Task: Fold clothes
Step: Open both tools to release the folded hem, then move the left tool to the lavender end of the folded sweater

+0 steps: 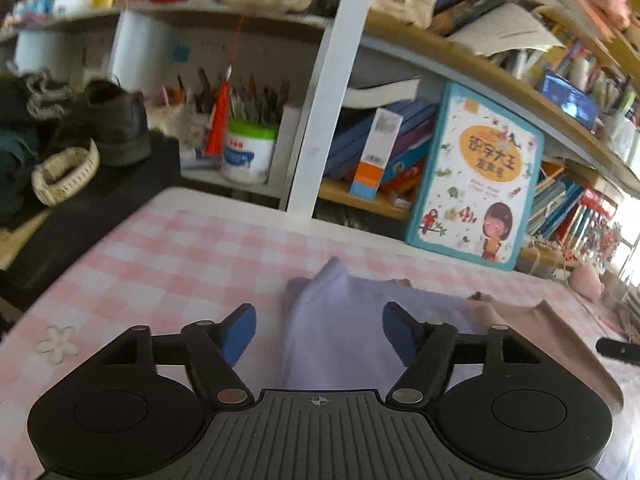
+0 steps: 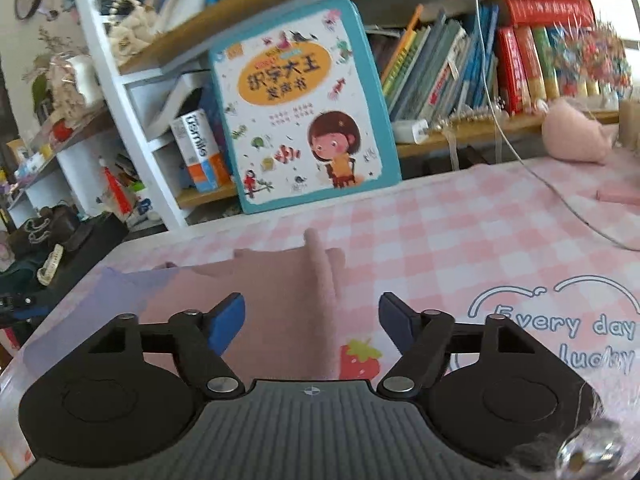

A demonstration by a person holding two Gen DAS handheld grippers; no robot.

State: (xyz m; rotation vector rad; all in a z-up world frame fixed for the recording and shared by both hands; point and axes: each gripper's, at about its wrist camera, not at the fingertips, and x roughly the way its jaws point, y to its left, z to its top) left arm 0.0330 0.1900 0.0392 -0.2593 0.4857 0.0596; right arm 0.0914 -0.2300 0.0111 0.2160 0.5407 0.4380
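Garment: a lavender and dusty-pink piece of clothing (image 1: 340, 328) lies flat on the tabletop, lavender part to the left, pink part to the right, with a raised crease running near to far.
Tabletop: pink-and-white checked cloth (image 1: 180, 256) covers it; the garment lies in the near middle.
Left gripper (image 1: 319, 332): jaws wide apart, blue pads clear of the fabric, nothing held; it hovers above the lavender part, tilted downward.
Right gripper (image 2: 311, 322): jaws equally wide apart, nothing between the pads; it hangs over the pink part (image 2: 296, 292), pointing down toward the crease.
Left view only: a dark shoe (image 1: 116, 124) and a small woven basket (image 1: 64, 174) on a dark surface at far left, a white tub of pencils (image 1: 248, 152) on the shelf, a flower print (image 1: 58, 344) on the cloth at near left, and a dark tip of something (image 1: 616, 348) at the right edge.
Right view only: a strawberry print (image 2: 360, 356) and "Every day lucky" lettering (image 2: 576, 336) on the cloth at near right, a row of upright books (image 2: 520, 68), a pink plush object (image 2: 576, 132) at far right, and a thin white cable (image 2: 496, 92) trailing across.
Both views: a teal-edged children's book (image 2: 300, 108) stands against the shelf just beyond the tabletop's far edge.
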